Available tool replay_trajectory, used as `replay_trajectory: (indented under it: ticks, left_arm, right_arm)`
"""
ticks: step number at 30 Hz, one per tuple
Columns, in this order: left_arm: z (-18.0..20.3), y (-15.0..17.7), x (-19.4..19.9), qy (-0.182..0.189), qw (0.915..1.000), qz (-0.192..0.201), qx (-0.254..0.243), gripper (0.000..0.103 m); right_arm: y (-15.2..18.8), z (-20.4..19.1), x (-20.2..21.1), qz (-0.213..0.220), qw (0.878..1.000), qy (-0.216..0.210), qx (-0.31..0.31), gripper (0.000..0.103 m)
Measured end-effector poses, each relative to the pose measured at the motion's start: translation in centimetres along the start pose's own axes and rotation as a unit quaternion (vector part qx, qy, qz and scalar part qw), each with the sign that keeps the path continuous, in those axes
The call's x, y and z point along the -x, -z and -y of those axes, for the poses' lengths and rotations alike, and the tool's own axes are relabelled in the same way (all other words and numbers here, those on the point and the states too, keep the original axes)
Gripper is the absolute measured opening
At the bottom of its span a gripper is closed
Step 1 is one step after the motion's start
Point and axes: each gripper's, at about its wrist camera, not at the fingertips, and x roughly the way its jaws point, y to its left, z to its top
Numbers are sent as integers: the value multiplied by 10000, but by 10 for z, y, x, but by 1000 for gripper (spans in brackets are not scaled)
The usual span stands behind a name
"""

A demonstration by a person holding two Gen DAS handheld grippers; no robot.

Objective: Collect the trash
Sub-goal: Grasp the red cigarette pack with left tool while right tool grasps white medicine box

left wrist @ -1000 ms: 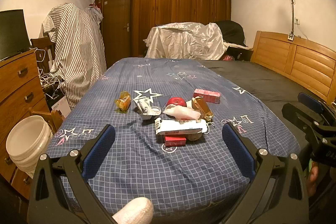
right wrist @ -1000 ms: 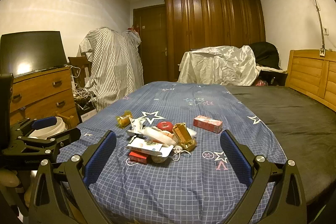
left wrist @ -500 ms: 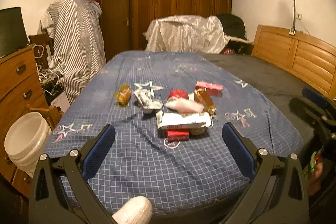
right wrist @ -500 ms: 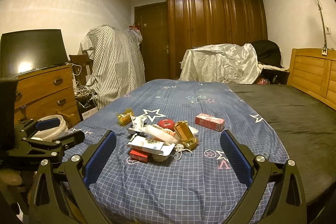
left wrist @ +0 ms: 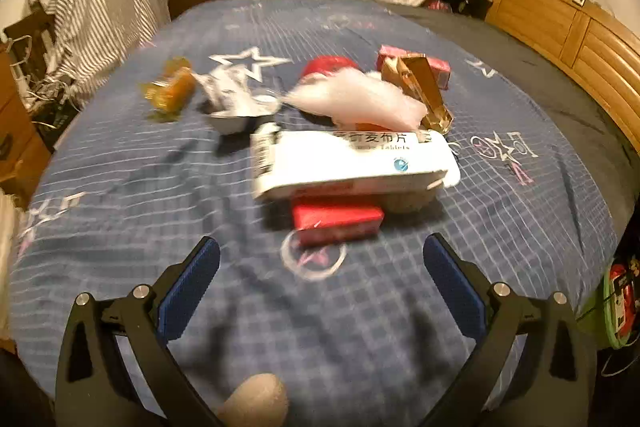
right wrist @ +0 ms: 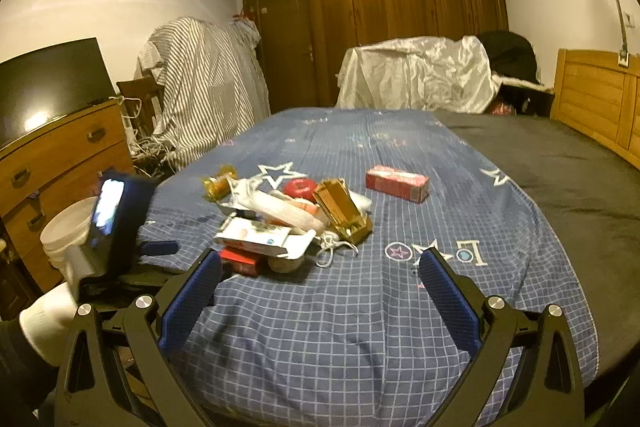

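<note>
Blue pads mark both tools, and each tool has its jaws spread wide with nothing between them. The left tool [left wrist: 318,259] hangs low over the checked sheet [left wrist: 360,327] of the bed, just in front of the trash pile; the right tool [right wrist: 320,271] waits a little further back, on the same side of the bed. Nearest in the pile is a small red box [left wrist: 338,221], lying flat on the sheet and partly under a long white box [left wrist: 352,159]. Behind these lie a white wrapper [left wrist: 360,103] and a gold box [left wrist: 424,91] that leans tilted, then a red round lid [left wrist: 330,65] and a pink box [right wrist: 397,182] a bit apart. More to the left are a white crumpled packet [left wrist: 236,99] and an orange wrapper [left wrist: 172,91]. A pale bucket [right wrist: 70,231] stands on the floor beside the bed, at the left; I judge it is the place for the trash. The step now seems to be the first pick with the left tool. It is better to take the white box first, across its narrow side, because it rests on top and would slide if the red box is pulled out. The sheet is soft, so the pads should come low but not pinch the cloth.
</note>
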Motion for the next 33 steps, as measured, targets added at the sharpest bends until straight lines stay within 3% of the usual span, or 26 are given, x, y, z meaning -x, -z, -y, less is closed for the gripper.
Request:
replay_trajectory:
  ticks: [3,7,13,16,19,23,28,30,31,33]
  left_arm:
    - [1,-5,-24,-65,9996,-266,14,98]
    - [-30,-8,-37,-211,9983,-459,296,98]
    - [-99,-8,-31,-723,9952,-406,528,98]
    - [-108,-9,-30,-550,9968,-485,306,98]
    - [-102,-11,-27,-449,9980,-431,-51,98]
    - [-96,-9,-35,-221,9985,-467,-196,98]
    - [-92,-11,-38,-35,9985,-476,-282,98]
    - [-90,-14,-40,2,9981,-491,-371,98]
    - [-88,-14,-39,12,9980,-492,-401,98]
    - [-85,-21,-42,32,9975,-462,-527,98]
  right_arm:
    - [0,5,-20,-128,9999,-29,5,99]
    - [0,5,-41,-281,9994,-139,139,99]
    - [-5,-23,-93,-840,9872,-987,927,98]
    - [-16,-42,-130,-1259,9733,-1530,1155,90]
    - [-25,-57,-166,-1544,9650,-1784,1142,84]
    - [-33,-79,-229,-1899,9601,-1588,1303,83]
    - [-27,-89,-270,-2165,9551,-1410,1450,83]
    - [-23,-91,-274,-2166,9556,-1383,1444,73]
    - [-22,-89,-273,-2144,9577,-1372,1342,56]
    - [-23,-79,-260,-1995,9630,-1387,1166,55]
